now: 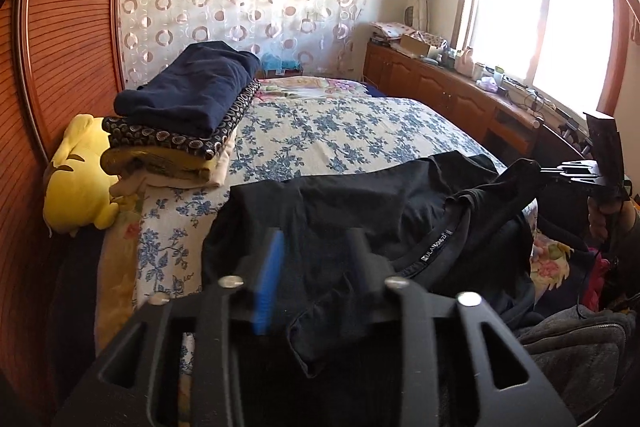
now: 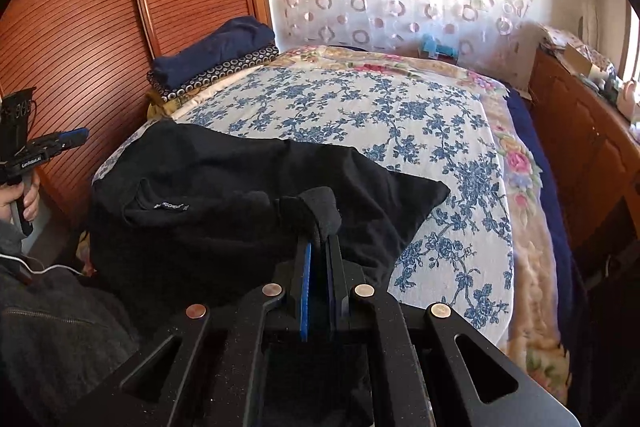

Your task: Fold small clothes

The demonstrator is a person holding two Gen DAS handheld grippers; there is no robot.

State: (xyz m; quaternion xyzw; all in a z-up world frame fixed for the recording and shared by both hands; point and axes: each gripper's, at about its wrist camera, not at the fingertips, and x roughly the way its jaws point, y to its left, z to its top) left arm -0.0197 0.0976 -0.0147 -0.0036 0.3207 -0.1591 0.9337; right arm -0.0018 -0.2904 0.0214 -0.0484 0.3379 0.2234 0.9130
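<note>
Indoors, floral bedspread [image 2: 400, 131], black shirt [image 2: 224, 187] pinched by right gripper [image 2: 320, 227], left gripper [image 1: 316, 247] parted above it.

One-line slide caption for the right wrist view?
Right gripper pinches a fold of the black shirt on the floral bedspread.

The black garment [image 2: 224, 187] is seen as soft, matt knit cloth, with a small woven label [image 2: 171, 205] at its collar. The bed cover [image 2: 400, 115] is a thin, matt printed cotton. Matt black plastic forms the right gripper [image 2: 320, 243], with smooth blue pads [image 2: 306, 291] and shiny metal rivets [image 2: 364, 291]. The ribbed wardrobe door [image 1: 68, 39] is glossy varnished wood. The yellow plush toy [image 1: 76, 179] appears fuzzy.
</note>
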